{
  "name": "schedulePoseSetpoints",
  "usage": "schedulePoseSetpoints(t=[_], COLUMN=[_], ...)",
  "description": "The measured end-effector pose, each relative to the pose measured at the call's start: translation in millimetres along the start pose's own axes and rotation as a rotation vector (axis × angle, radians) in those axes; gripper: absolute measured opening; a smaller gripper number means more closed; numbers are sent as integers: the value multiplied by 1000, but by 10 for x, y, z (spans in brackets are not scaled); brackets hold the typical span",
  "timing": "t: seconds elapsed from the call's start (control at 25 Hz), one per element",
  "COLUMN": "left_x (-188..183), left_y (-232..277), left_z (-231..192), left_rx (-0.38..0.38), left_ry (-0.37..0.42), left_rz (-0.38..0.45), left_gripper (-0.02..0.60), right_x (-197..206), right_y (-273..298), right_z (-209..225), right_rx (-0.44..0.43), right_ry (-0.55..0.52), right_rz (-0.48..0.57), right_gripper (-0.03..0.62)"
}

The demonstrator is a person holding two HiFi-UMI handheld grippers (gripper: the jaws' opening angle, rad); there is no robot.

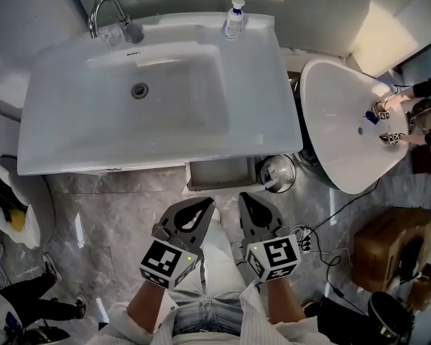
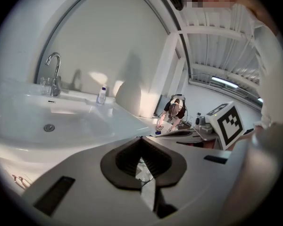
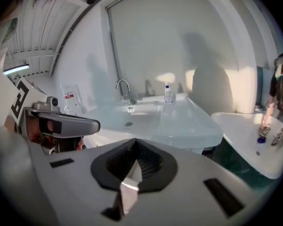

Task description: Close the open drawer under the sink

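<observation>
No readable txt anywhere. Small clear plastic soap bottle at far edge of white ceramic sink: blue label, print too small to read. White paper notice w/ red patch on far wall, left of curved chrome tap: lettering illegible. Cubes on left gripper & right gripper carry b/w square code patterns only, no letters or nos.

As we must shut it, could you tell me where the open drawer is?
Head view: the drawer juts from under the front edge of the sink, right of centre, just ahead of the right gripper.
</observation>
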State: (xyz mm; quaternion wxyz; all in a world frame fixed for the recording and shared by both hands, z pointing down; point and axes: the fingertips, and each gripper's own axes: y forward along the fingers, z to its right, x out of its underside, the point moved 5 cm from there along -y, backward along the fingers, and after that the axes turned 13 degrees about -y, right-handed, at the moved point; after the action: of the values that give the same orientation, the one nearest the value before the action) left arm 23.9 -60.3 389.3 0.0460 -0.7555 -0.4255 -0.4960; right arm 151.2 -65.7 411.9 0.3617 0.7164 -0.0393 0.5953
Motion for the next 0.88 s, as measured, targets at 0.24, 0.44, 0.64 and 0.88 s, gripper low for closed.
schedulePoseSetpoints(t=[0.24,0.44,0.64,0.88], left_x=[382,736,1112,1469], left_y=[155,284,376,495], left_z=[-96,-221,-402,-615], left_rx=[-2,-20,-61,-84], left_ry=[-13,-18,-25,-26], left_rz=[-12,-34,-74,-112], left_gripper=[17,16,17,17], right_x=[397,779,1175,1503], right_y=[150,290,385,518], right_z=[-17,5,-21,-2], right_rx=[8,15,17,23], right_ry=[26,52,67,69], right_rz=[-30,-57,-91,-103], right_gripper=[9,9,9,9])
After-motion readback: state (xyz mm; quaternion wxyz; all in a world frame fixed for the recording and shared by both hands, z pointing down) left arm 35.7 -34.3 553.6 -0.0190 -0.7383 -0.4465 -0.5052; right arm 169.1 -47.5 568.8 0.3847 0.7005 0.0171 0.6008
